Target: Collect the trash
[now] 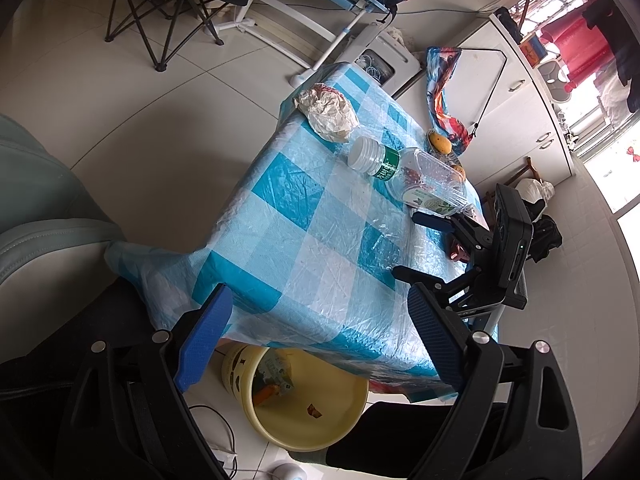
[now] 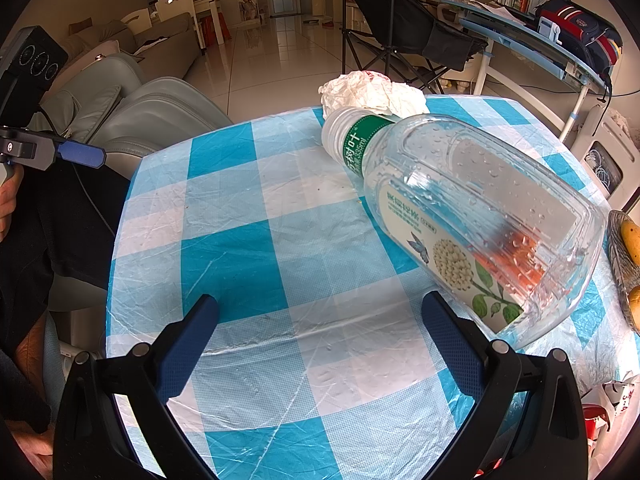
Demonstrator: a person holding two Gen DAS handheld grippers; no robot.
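An empty clear plastic bottle (image 2: 460, 208) with a green label and white cap lies on its side on the blue checked tablecloth (image 2: 240, 256). Behind it sits a crumpled white wrapper (image 2: 372, 96). My right gripper (image 2: 320, 320) hovers open over the cloth, with the bottle's base just right of its right finger and nothing between the jaws. My left gripper (image 1: 320, 320) stands open above the table's near edge, empty. Under that edge a yellow bin (image 1: 304, 400) holds some scraps. The left wrist view also shows the bottle (image 1: 408, 176), the wrapper (image 1: 328, 112) and the right gripper (image 1: 424, 246).
A fruit basket (image 2: 618, 256) with yellow fruit sits at the table's right edge. A grey armchair (image 2: 160, 120) stands left of the table, a black folding chair (image 2: 400, 20) and a desk (image 2: 520, 36) behind it. A white cabinet (image 1: 516, 112) is beyond the table.
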